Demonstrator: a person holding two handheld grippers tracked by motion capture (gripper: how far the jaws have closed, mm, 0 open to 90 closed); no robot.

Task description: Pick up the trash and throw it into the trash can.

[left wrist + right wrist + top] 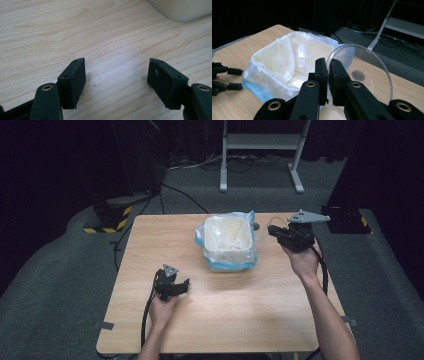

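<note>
A small white bin (227, 242) lined with a clear bluish plastic bag (287, 65) stands at the back middle of the wooden table (240, 310). My right gripper (328, 65) is shut on the rim of a clear round plastic dish (364, 72), held on edge just right of the bin. In the high view this gripper (276, 232) is raised beside the bin's right side. My left gripper (184, 286) rests low over the table in front of the bin's left corner, its jaws wide open with nothing between them (116, 75). The bin's corner (185, 10) shows beyond it.
Bare wood stretches in front of the bin and between my two hands. A white metal stand (260, 150) and cables lie on the grey floor behind the table. A black base with yellow stripes (107, 220) sits at the back left.
</note>
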